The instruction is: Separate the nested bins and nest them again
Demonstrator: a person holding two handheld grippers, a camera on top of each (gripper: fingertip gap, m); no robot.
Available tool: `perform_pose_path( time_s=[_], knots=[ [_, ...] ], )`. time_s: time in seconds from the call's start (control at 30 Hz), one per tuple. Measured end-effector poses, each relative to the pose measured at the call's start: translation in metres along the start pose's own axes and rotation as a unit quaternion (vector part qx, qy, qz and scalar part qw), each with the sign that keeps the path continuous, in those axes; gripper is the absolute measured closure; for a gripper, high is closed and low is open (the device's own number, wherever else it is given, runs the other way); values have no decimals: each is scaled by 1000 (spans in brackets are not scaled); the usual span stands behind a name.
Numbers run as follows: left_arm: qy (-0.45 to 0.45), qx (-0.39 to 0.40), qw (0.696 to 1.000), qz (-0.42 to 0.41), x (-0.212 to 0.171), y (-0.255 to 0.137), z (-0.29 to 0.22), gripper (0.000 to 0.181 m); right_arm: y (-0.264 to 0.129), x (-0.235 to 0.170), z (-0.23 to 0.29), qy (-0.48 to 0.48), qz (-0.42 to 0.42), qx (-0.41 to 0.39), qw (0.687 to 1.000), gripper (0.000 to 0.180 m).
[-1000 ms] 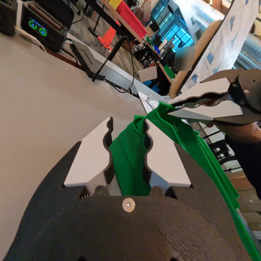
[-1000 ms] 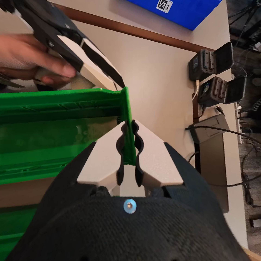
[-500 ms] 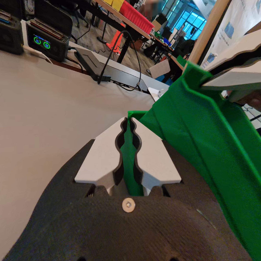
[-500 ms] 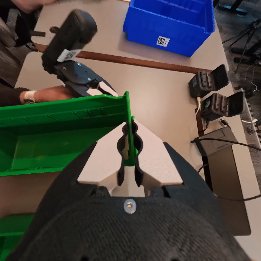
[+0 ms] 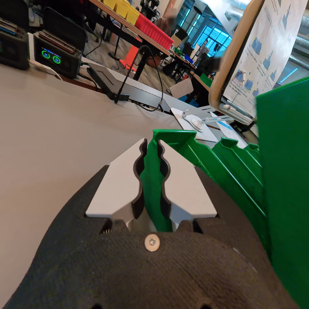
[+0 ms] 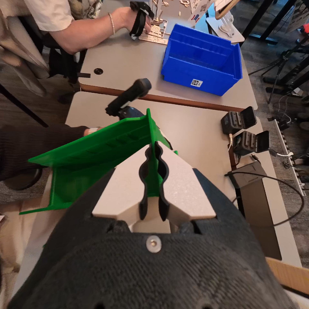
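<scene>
There are two green bins. In the left wrist view my left gripper (image 5: 152, 142) is shut on the end wall of the lower green bin (image 5: 217, 160), which sits on the grey table (image 5: 50, 133). The upper green bin (image 5: 284, 167) hangs clear of it at the right. In the right wrist view my right gripper (image 6: 153, 144) is shut on a wall of that upper green bin (image 6: 93, 160) and holds it tilted in the air above the table. The left gripper's black body (image 6: 128, 97) shows behind the bin, its fingers hidden.
A blue bin (image 6: 200, 66) stands on the far table, where a person's arm (image 6: 87, 33) rests. Two black charger boxes (image 6: 239, 120) and a flat grey device with a cable (image 6: 250, 180) sit at the table's right edge. A board on a stand (image 5: 250, 50) is behind the bins.
My left gripper has closed on the lower bin's wall. My right gripper has lifted the upper bin up and out, so the two bins are now apart.
</scene>
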State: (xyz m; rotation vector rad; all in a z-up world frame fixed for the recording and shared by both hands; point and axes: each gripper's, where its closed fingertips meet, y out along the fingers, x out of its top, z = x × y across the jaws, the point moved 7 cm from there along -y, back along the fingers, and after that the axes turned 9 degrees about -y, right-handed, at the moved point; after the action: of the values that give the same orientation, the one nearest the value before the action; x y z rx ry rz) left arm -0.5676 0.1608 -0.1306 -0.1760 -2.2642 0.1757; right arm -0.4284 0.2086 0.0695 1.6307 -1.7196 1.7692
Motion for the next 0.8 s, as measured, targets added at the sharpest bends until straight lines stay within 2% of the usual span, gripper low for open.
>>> perform_pose_path(
  time_s=[0.23,0.43,0.6,0.8],
  knots=[
    [-4,-30,1000,2,-2,-1,-4,165,-61,42,43,-28,-31,-19,999,178],
    [-18,-56,998,-5,-3,-1,-1,165,-135,70,55,-39,-55,-95,993,178],
    [-6,-69,998,0,-4,0,-7,163,-235,77,62,-28,-71,-176,981,178],
    [11,-73,997,9,-8,4,-10,163,-372,55,98,-1,-21,-304,952,179]
  ],
)
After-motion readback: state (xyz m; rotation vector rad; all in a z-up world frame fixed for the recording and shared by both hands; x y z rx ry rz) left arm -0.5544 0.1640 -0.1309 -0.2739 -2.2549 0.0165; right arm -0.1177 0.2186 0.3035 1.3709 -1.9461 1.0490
